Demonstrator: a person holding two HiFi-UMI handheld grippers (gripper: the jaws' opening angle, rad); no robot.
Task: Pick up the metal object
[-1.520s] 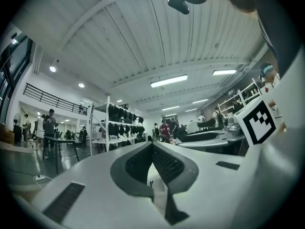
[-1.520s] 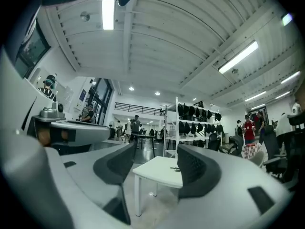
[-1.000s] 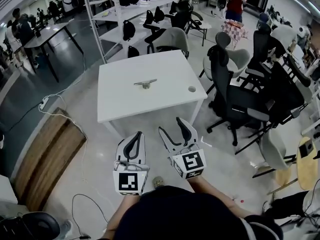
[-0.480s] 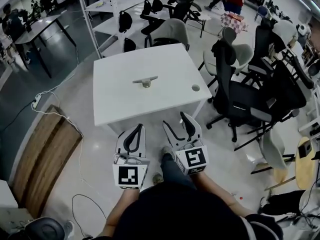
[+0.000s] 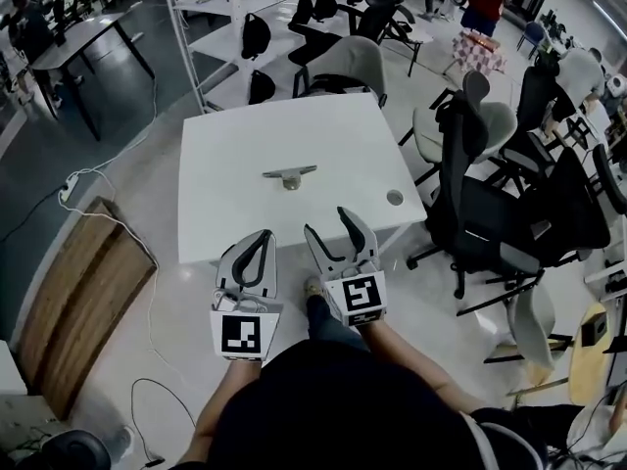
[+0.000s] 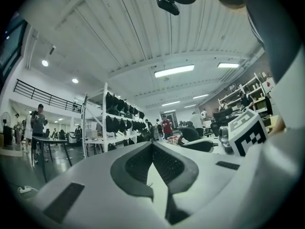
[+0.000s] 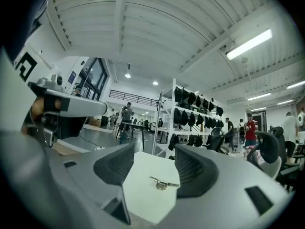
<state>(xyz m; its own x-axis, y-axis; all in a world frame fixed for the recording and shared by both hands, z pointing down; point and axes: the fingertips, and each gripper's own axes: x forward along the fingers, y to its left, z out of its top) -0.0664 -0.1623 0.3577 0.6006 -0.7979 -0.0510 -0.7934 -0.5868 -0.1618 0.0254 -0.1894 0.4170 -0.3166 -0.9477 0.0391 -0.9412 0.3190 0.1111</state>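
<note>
The metal object, a thin silver bar on a small round base, lies near the middle of the white table. Both grippers hover in front of the table's near edge, short of the object. My left gripper is shut with its tips touching and nothing between them; in the left gripper view the left gripper points over the table. My right gripper is open. In the right gripper view the metal object shows on the table between the spread jaws of the right gripper, well ahead of them.
The table has a round cable hole near its right front corner. Black office chairs crowd the right side. A white shelving rack stands behind the table. A wooden board and a white cable lie on the floor at left.
The table has come closer in the head view. Both grippers have shifted slightly left and now reach its near edge. Neither jaw state changed.
</note>
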